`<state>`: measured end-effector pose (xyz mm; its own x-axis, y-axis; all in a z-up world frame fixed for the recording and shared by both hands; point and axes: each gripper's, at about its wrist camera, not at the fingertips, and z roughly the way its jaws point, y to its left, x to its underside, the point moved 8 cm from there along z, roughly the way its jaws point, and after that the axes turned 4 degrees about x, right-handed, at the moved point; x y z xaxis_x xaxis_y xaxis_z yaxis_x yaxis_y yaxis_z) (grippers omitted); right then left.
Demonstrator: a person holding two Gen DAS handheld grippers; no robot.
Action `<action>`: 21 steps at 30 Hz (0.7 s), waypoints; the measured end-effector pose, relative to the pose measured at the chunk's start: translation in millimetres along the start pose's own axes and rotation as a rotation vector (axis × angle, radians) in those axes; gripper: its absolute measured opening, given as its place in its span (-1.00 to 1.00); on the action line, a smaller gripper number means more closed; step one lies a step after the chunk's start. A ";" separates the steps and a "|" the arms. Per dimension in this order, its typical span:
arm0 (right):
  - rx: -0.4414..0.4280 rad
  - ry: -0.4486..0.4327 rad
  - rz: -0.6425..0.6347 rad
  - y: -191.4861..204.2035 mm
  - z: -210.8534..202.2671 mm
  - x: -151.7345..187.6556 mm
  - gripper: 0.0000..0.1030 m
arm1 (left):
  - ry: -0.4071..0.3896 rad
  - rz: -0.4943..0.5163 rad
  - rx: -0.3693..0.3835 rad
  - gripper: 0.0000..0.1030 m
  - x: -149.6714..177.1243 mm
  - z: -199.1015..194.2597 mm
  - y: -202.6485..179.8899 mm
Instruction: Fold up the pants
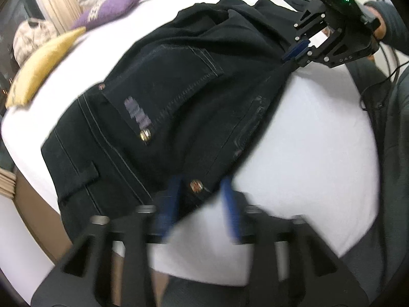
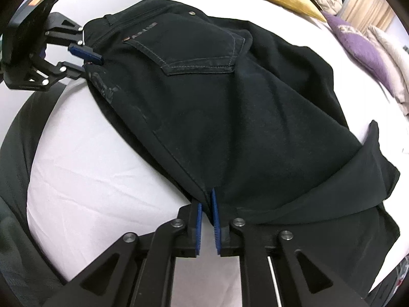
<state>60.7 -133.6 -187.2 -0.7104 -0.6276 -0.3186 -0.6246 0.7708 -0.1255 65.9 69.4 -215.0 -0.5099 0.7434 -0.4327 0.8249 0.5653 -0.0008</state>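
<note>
Left gripper (image 1: 202, 199) open astride the waistband of the black pants (image 2: 217, 107); right gripper (image 2: 207, 220) nearly closed, pinching the fabric edge. Pants lie near the bed (image 2: 89, 179) edge.

Both grippers are black linkage frames with silver pivot screws and ribbed blue pads: the left gripper (image 1: 202, 199), the right gripper (image 2: 207, 213). At upper right of the left view, a green light, orange sticker, thin cables and a dark grey sleeve (image 1: 391, 15).
</note>
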 end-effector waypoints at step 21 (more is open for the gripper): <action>-0.143 -0.071 0.362 -41.4 -5.2 27.0 -0.06 | -0.096 -0.340 -0.090 0.39 -84.2 43.8 19.1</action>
<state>65.7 -183.0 -185.7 -0.8722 -0.3047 -0.3827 -0.3800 0.9147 0.1377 135.2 2.0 -218.0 -0.7228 0.4726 -0.5041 0.5848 0.8070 -0.0820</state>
